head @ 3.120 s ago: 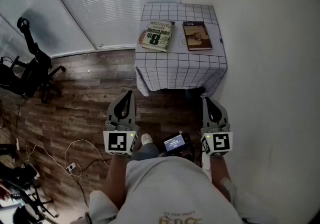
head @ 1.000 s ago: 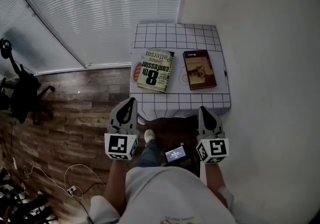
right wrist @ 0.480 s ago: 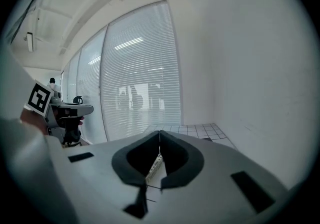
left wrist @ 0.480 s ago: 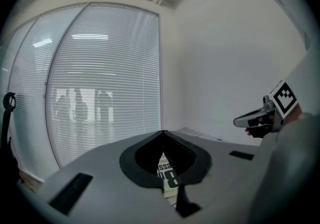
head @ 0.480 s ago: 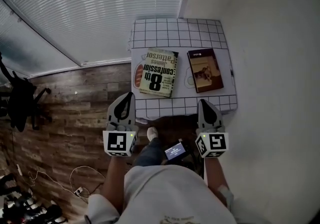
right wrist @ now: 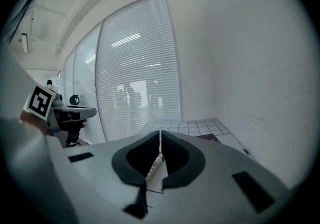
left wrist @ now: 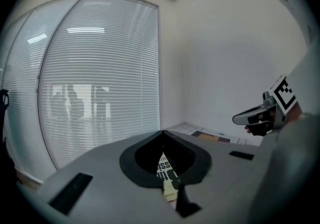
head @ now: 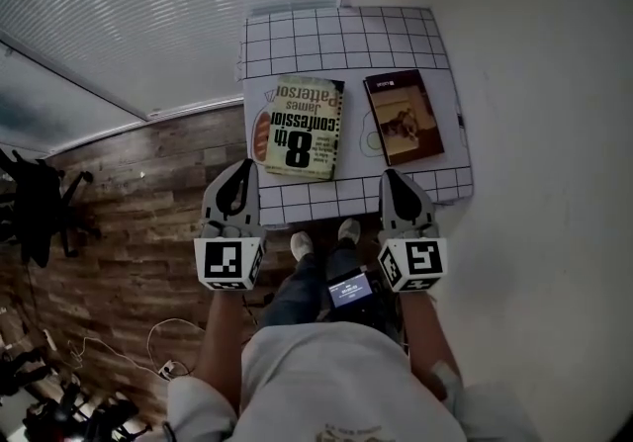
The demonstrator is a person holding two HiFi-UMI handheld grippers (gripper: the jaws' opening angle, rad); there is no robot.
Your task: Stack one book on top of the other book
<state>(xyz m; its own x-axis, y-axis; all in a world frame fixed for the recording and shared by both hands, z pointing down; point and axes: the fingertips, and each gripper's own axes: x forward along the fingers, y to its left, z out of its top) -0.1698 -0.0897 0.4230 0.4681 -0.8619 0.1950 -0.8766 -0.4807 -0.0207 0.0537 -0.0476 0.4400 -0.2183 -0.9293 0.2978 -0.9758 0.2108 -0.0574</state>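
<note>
You hold the left gripper (head: 240,169) and right gripper (head: 397,177), fingers shut and empty, at the desk's (head: 336,35) near edge because the pale book (head: 297,127) and brown book (head: 404,117) lie side by side there, unstacked.

I stand on a dark plank floor (head: 129,203). Ahead, the bench (head: 346,30), under a white grid cloth, sits in the corner between closed white blinds (head: 148,5) and a plain white wall (head: 534,84). A black chair (head: 40,203) stands far left.

Looks like some office-type room — big window blinds (head: 148,5), wood-plank floor (head: 129,222), a black swivel chair (head: 40,203), loose cables (head: 119,346) lying around.
</note>
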